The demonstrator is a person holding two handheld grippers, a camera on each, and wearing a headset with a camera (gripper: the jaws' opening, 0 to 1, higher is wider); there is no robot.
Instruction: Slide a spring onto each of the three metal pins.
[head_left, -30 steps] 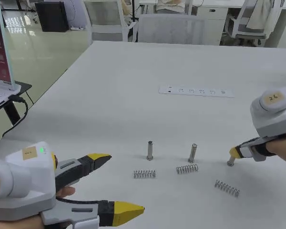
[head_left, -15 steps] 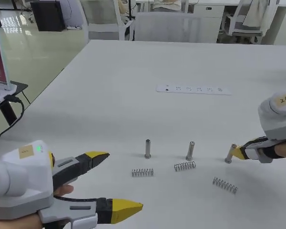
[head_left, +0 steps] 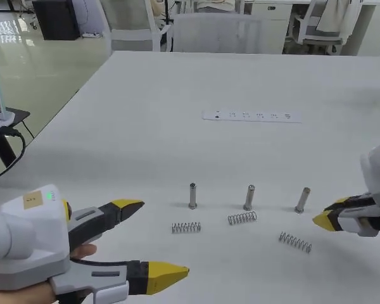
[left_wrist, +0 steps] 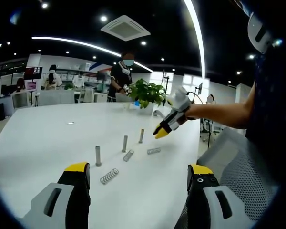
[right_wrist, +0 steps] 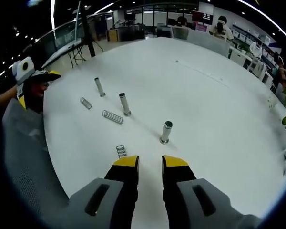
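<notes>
**Three pins stand bare, three springs lie loose, both grippers hold nothing**

The right gripper [right_wrist: 150,161] hovers low over the white table [head_left: 145,126]. Its yellow-tipped jaws stand a narrow gap apart with nothing between them. Just ahead of its tips, and clear of them, the right pin [head_left: 302,199] stands upright on its base. The right spring [head_left: 295,241] lies on its side beside the gripper, a little nearer the person than that pin. In the right gripper view this spring sits just off the left jaw's tip.

The left gripper [head_left: 163,237] is held at the near left edge of the table. Its jaws are spread wide and grip nothing, and it is well apart from the parts.

The pins form a row across the table. The middle pin [head_left: 249,197] and the left pin [head_left: 192,195] are upright too, spaced evenly along the line. The middle spring [head_left: 242,218] lies just in front of the middle pin and the left spring [head_left: 186,227] just in front of the left pin. Neither spring touches its pin, and no pin carries a spring.

Farther back, a white power strip [head_left: 251,116] lies flat on the table. Beyond the far edge stand grey chairs [head_left: 225,31].
</notes>
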